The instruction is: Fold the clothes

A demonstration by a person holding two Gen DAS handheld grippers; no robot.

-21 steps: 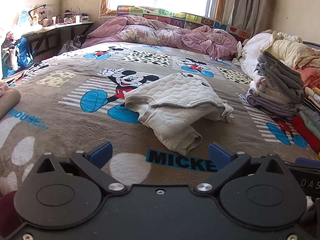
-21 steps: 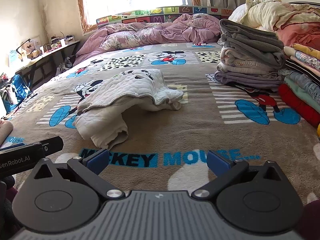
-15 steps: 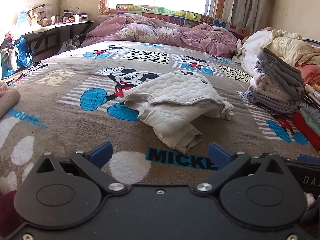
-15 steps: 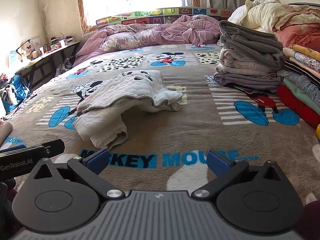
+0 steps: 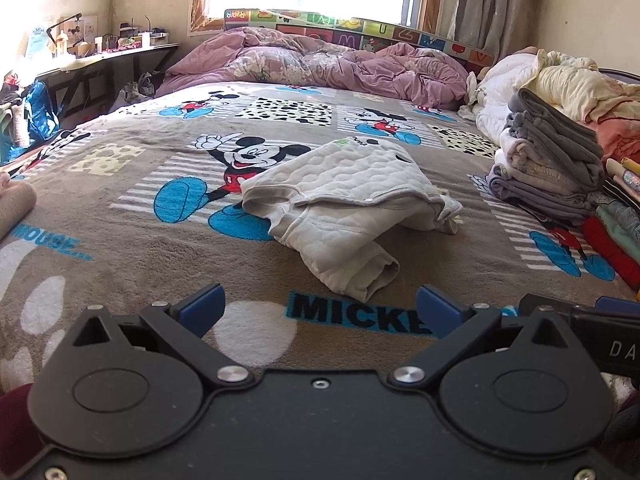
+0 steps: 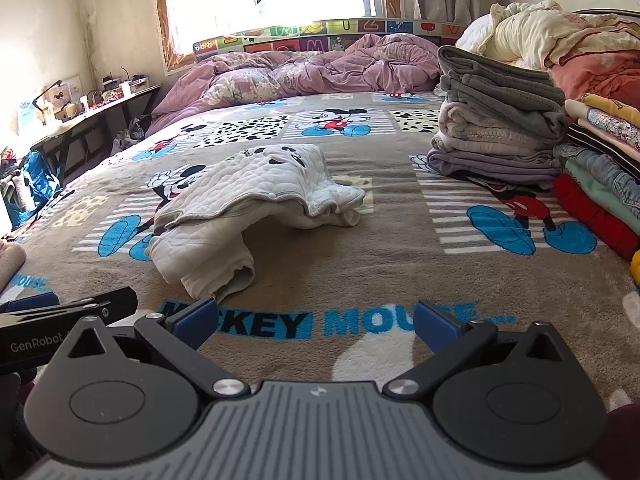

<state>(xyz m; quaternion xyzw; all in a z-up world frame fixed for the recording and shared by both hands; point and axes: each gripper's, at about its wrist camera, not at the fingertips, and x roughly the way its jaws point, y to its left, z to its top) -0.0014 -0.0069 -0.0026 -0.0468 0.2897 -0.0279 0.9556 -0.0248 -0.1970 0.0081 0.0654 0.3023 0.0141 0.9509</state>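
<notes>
Garment [image 5: 340, 204], a white quilted piece, lies crumpled mid-blanket [image 5: 120, 240], just past the "MICKEY" lettering and well apart from both your grippers. Your left gripper [image 5: 320, 308] has its jaws spread wide and empty; so does your right gripper [image 6: 316, 322]. Only the right view shows the whole "MICKEY MOUSE" text; only the left shows the snap on the garment's flap. The folded stack [image 6: 496, 136] sits to the right.
</notes>
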